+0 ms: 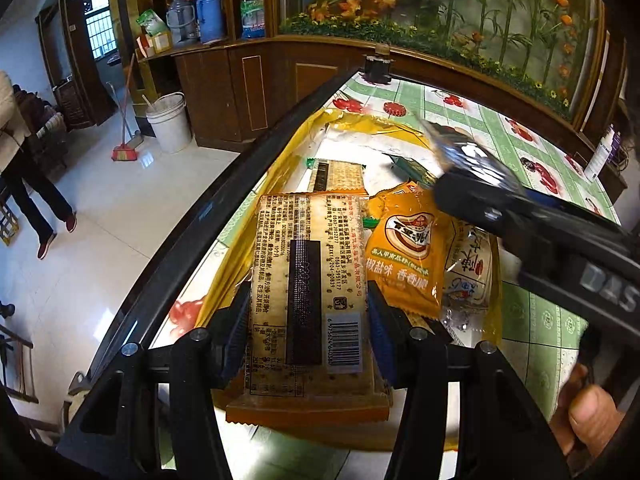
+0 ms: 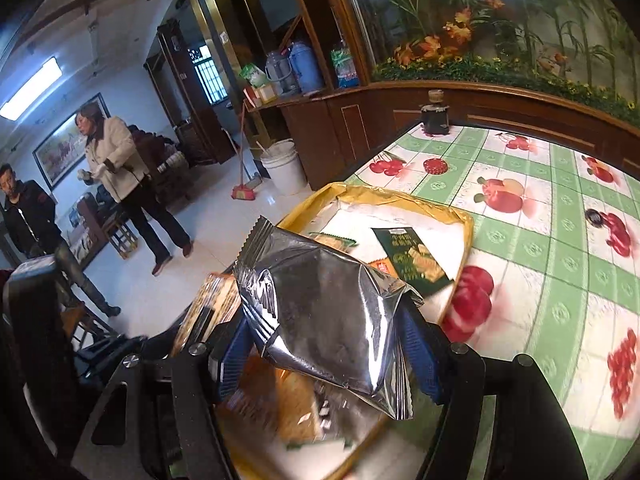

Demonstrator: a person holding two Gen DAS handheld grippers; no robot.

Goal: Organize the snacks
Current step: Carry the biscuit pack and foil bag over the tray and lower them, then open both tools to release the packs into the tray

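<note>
Gripping a clear-wrapped cracker packet (image 1: 308, 300) between both blue pads, your left gripper (image 1: 308, 320) holds it with the long axis running straight away from the camera and the printed back and barcode facing up; the packet's near end is cut off by the gripper body. It hangs above the yellow-rimmed tray (image 1: 280, 160) at the table's edge. Your thumb (image 1: 592, 412) shows at the lower right, curled around the other tool's handle, the rest of the hand out of frame. Your right gripper (image 2: 332, 344) pinches a crumpled silver foil packet (image 2: 320, 312) that is tilted with its long axis pointing up and left, with no label readable. Blur smears the snacks beneath it. Beyond, an orange snack packet (image 1: 408, 256) and a dark green packet (image 2: 412, 260) lie in the tray on the fruit-print tablecloth (image 2: 540, 248). Two people (image 2: 116, 168) stand far off.
</note>
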